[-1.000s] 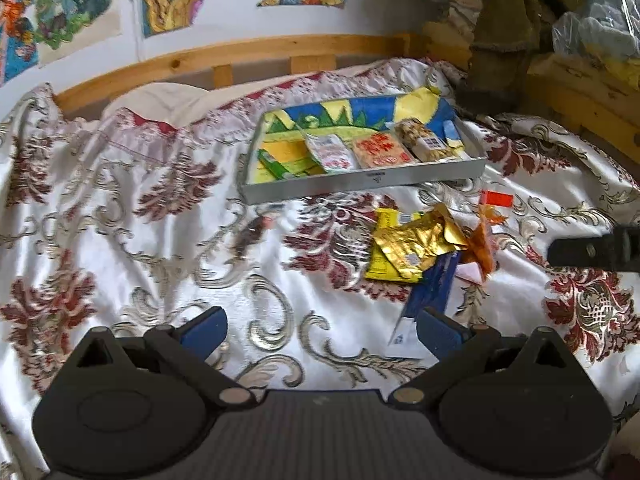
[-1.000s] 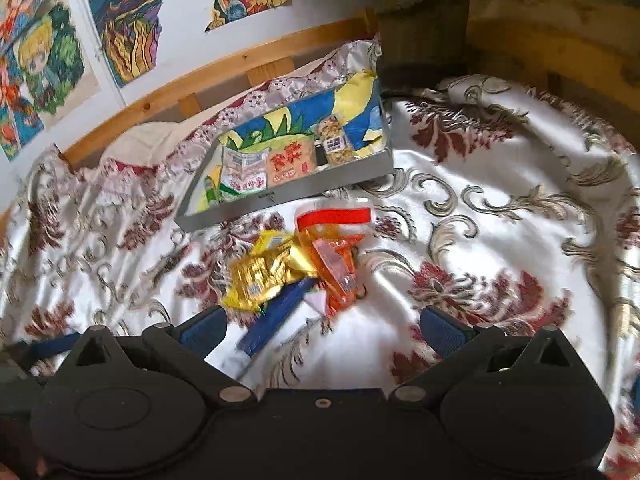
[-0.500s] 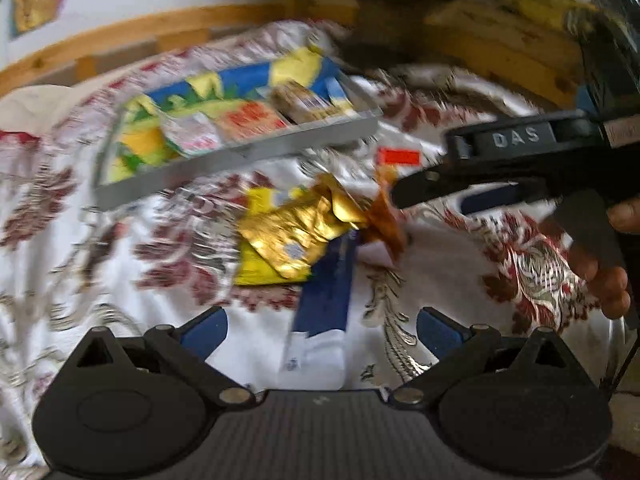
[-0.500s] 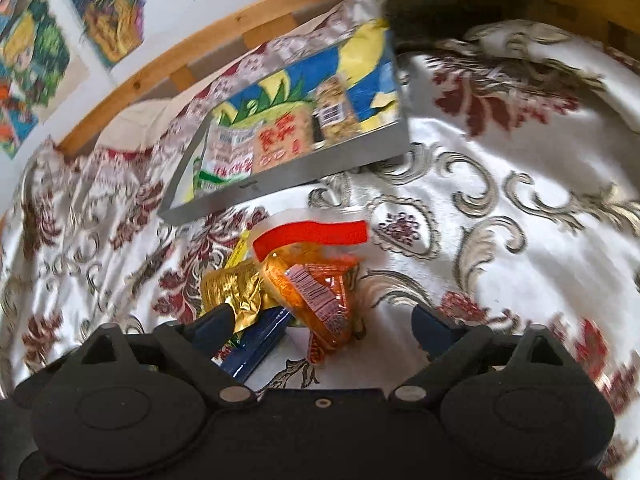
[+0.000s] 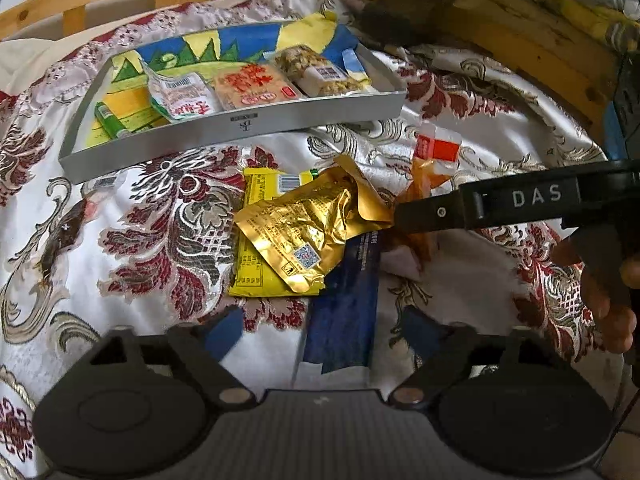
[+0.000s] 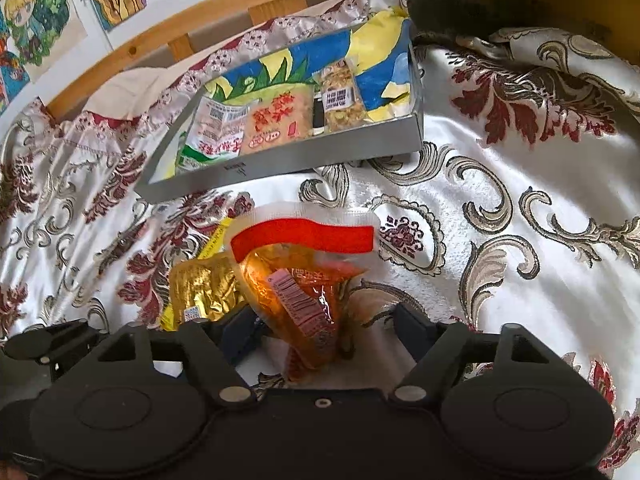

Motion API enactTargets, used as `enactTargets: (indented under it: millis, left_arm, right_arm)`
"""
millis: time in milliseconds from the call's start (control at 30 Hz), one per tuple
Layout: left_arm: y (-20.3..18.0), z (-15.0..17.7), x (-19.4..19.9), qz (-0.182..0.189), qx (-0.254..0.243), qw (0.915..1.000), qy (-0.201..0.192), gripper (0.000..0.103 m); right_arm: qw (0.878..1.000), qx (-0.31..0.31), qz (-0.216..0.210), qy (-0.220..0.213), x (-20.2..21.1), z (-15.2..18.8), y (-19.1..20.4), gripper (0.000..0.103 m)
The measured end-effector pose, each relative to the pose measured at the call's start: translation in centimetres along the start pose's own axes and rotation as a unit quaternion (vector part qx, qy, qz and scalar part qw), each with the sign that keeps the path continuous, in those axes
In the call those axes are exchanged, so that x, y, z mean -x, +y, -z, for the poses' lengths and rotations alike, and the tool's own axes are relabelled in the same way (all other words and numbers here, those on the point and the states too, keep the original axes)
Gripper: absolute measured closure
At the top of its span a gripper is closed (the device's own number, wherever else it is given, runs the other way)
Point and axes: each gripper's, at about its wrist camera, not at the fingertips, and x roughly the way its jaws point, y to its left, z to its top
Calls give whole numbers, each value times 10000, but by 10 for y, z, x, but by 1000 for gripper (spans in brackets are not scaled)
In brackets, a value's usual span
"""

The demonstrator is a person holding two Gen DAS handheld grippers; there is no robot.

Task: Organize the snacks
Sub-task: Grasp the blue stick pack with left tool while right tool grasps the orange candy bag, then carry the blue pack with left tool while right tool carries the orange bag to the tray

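Both grippers' fingers have just been narrowing. The right gripper straddles the orange packet, apparently without gripping it; the left gripper straddles the blue packet. The gold pouch lies between; the tray sits beyond on the bed.

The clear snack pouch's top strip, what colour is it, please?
Red strip, clearest in the right wrist view.

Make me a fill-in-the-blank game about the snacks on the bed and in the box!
1. The gold packet lies on top of the ____ packet.
2. The orange packet between the right gripper fingers has a ____ strip across its top.
3. The grey tray has a bright ____ on its floor.
4. A ____ packet lies between the left gripper fingers.

Missing words: yellow; red; painting; blue
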Motion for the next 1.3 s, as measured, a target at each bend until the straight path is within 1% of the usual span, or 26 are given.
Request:
enactTargets:
  millis: [33, 100, 133, 167, 200, 267, 300, 333, 400, 433, 467, 500, 700, 767, 867, 933, 1000, 1067, 1133, 1200, 1233, 1300]
  left_arm:
    - [1, -1, -1, 49, 20, 10000, 11, 26]
    - [3, -2, -2, 242, 160, 9996, -21, 31]
    - [5, -2, -2, 408, 272, 9988, -35, 35]
    - [6, -2, -3, 515, 339, 9981, 2, 43]
    - [7, -3, -6, 571, 382, 9976, 69, 47]
    - [6, -3, -9, 507, 377, 9979, 117, 53]
    - [6, -4, -10, 444, 353, 9983, 146, 59]
    - [5, -4, -12, 374, 331, 9986, 184, 60]
    - [7, -6, -12, 367, 437, 9981, 227, 61]
    - [7, -6, -12, 354, 495, 9978, 243, 62]
    - [7, -7, -11, 342, 537, 9976, 262, 64]
    - [6, -7, -10, 320, 566, 9975, 289, 65]
    - [-3, -3, 1, 109, 792, 9954, 520, 69]
    - [-5, 1, 9, 49, 909, 9939, 621, 69]
    - [-4, 13, 21, -67, 1226, 9895, 760, 69]
    - [-1, 22, 29, -204, 1421, 9866, 772, 69]
    - [2, 28, 34, -261, 1543, 9849, 742, 67]
    - [2, 30, 34, -310, 1546, 9849, 713, 65]
    - [0, 29, 31, -309, 1440, 9865, 719, 59]
    - [-4, 26, 29, -265, 1302, 9886, 705, 48]
    - [-5, 25, 27, -256, 1238, 9896, 687, 46]
    - [-6, 24, 24, -282, 1208, 9901, 662, 45]
  right_arm:
    - [10000, 18, -14, 27, -1, 1, 0, 32]
    - [9999, 77, -49, 62, -3, 1, 2, 41]
    - [9999, 109, -64, 73, -3, 1, 3, 43]
    - [9998, 144, -91, 81, -3, 1, 5, 46]
    - [9998, 167, -113, 81, -3, 2, 6, 49]
    - [9997, 202, -94, 108, -5, 1, 8, 54]
    - [9997, 194, -58, 137, -6, 1, 8, 55]
    - [9997, 166, -26, 167, -7, 0, 9, 55]
    - [9997, 181, 7, 190, -8, -1, 12, 62]
    - [9994, 258, 88, 194, -9, 0, 15, 63]
    - [9990, 349, 168, 200, -10, 0, 17, 68]
    - [9984, 462, 244, 194, -10, 2, 19, 70]
    - [9985, 468, 151, 233, -4, 5, 16, 72]
    - [9985, 475, 66, 264, 2, 7, 17, 72]
    - [9978, 581, -72, 311, 11, 14, 25, 72]
    - [9968, 719, -104, 321, 16, 20, 30, 72]
    - [9958, 830, -150, 363, 16, 23, 34, 72]
    - [9953, 867, -161, 395, 15, 24, 34, 71]
    - [9953, 842, -182, 441, 12, 23, 33, 67]
    - [9955, 743, -248, 524, 8, 23, 32, 63]
    - [9956, 694, -296, 560, 7, 23, 31, 63]
    - [9955, 611, -349, 634, 2, 23, 30, 63]
